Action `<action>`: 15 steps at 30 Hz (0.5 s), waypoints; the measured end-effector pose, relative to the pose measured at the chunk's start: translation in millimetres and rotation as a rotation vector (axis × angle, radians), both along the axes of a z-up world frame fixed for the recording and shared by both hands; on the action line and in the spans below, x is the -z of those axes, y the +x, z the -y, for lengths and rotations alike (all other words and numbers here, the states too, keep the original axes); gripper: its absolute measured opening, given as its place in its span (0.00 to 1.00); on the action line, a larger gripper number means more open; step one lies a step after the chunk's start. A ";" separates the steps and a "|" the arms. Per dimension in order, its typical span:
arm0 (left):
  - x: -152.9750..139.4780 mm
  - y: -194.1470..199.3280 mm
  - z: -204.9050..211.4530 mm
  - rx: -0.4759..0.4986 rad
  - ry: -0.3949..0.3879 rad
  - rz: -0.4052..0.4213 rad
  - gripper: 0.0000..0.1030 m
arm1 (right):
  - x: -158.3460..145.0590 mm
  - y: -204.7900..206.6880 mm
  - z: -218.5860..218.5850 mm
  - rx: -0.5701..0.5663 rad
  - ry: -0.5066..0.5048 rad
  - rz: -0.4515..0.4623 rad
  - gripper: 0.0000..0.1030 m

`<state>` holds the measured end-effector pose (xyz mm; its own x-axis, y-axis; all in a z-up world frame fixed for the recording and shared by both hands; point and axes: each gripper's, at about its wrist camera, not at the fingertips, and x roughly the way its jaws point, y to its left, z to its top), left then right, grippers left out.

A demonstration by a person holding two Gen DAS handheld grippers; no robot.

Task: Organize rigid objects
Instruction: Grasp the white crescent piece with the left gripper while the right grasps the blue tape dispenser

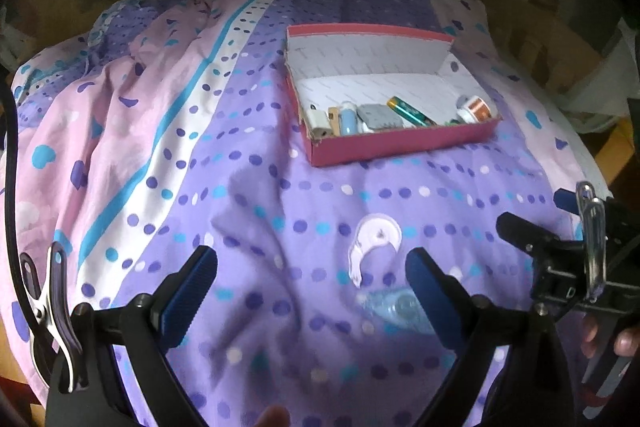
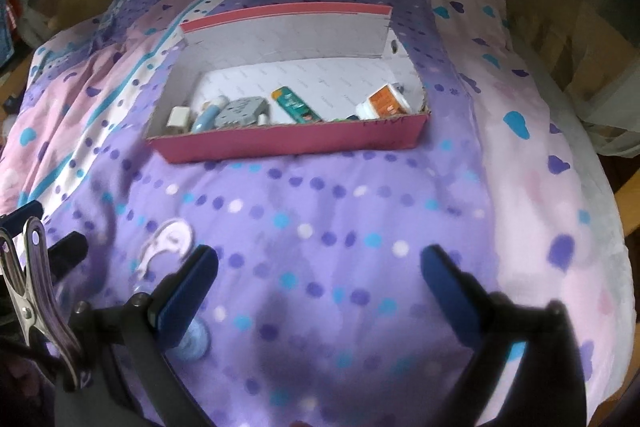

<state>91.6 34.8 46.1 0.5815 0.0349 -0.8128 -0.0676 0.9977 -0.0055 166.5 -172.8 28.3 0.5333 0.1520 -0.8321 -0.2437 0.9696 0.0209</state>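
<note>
Left wrist view: I am holding the left gripper (image 1: 310, 281) low over a purple dotted bedspread (image 1: 256, 195), its two blue-padded fingers (image 1: 188, 297) standing wide apart and gripping nothing. A white crescent-shaped piece (image 1: 376, 243) is lying on the cloth between and just beyond the fingertips. Nearer the camera, a clear bluish plastic item (image 1: 394, 307) is lying just beside the inner face of the right-hand finger; I cannot tell whether the two are touching. Farther up the bed, a pink cardboard box (image 1: 400, 145) with a white interior is sitting open. Along its near wall, from left to right, are lying a white adapter (image 1: 318, 119), a light blue tube (image 1: 347, 119), a grey block (image 1: 378, 117), a green battery (image 1: 410, 111) and a spool of copper wire (image 1: 476, 107). The right gripper is showing at the right edge of this view, with a metal clip mounted on it.

Right wrist view: I am holding the right gripper (image 2: 320, 269) over the same bedspread, its fingers likewise spread wide and empty. The box is lying ahead and slightly left, with the same contents visible against its front wall. The crescent piece is lying to the left of the left-hand finger, and the clear item is partly hidden behind that finger. The lower part of this view is blurred.
</note>
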 end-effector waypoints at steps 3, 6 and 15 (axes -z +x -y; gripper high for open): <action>0.9 -11.7 2.4 0.017 -0.013 -0.004 0.95 | -1.4 -15.3 -5.6 -0.019 0.002 0.002 1.00; 0.5 -21.5 3.8 0.027 -0.022 0.008 0.95 | -0.5 -25.6 -9.5 -0.031 0.005 -0.005 1.00; 9.7 -42.3 -0.9 0.049 -0.039 0.002 0.88 | 19.3 -49.0 -8.9 -0.044 0.039 -0.080 1.00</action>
<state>49.3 35.7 36.4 0.5832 -0.0250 -0.8119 -0.0187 0.9988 -0.0441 117.5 -163.8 9.0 0.4572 0.2065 -0.8650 -0.2818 0.9562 0.0793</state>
